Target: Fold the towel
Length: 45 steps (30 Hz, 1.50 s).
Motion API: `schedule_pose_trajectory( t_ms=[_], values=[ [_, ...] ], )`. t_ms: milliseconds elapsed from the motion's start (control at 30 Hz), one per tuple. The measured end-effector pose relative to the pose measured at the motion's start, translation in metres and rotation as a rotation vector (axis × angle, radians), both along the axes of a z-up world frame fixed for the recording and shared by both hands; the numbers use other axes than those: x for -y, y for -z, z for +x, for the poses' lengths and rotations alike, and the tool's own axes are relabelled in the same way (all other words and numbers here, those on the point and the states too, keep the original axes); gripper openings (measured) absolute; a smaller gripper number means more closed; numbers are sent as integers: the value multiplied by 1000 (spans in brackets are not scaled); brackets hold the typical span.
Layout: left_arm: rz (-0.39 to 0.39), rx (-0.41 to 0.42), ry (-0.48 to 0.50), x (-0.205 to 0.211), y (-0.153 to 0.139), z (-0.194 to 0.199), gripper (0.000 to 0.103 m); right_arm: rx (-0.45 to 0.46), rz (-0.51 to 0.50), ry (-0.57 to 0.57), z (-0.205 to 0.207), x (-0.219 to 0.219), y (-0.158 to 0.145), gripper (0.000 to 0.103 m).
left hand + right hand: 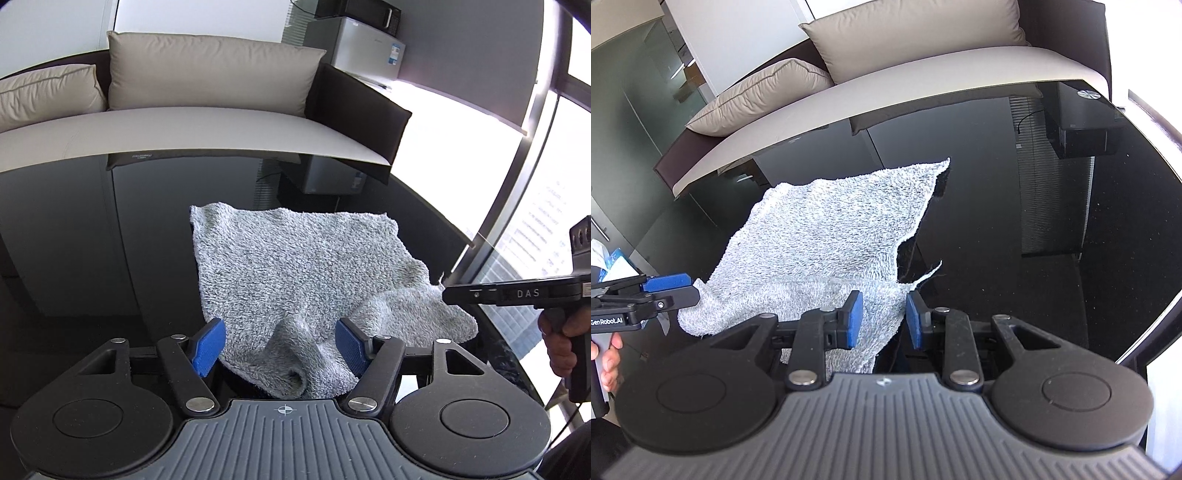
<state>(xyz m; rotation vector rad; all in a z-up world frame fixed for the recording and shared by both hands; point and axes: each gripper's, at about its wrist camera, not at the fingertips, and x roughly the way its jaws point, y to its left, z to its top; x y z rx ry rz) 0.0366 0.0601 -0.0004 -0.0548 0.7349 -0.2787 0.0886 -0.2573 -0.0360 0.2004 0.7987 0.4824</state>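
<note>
A grey fluffy towel (295, 266) lies rumpled on a glossy black table (92, 240). My left gripper (280, 345) is open, its blue pads either side of a raised fold at the towel's near edge. In the right wrist view the towel (831, 236) spreads away to the left. My right gripper (884, 319) is open around the towel's near right corner, pads apart from the cloth. The left gripper shows in the right wrist view (670, 286) at the towel's left edge. The right gripper shows in the left wrist view (448, 293) by the towel's right corner.
A beige sofa (184, 125) with cushions (207, 70) stands behind the table. A small fridge (365, 48) with a microwave on it is at the back right. Bright windows (546, 206) line the right side. The table's far right edge (1145, 122) curves nearby.
</note>
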Motion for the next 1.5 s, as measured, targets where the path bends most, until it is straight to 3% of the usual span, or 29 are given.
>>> schedule_pose_trajectory(
  t_ms=[133,233,600,1000,1500],
  values=[
    [7,-2,21,4,2,0,49,12,-33,-18,-2,-7,0,16],
    [4,-5,33,5,3,0,39,14,-29,-14,-1,-5,0,7],
    [13,-3,42,6,3,-3,10,34,-14,-5,-2,2,-5,4],
    [77,76,-10,12,-10,-37,10,121,20,-37,-30,6,-21,3],
    [158,35,-12,24,-3,-84,12,133,14,-123,-84,4,-25,3]
  ],
)
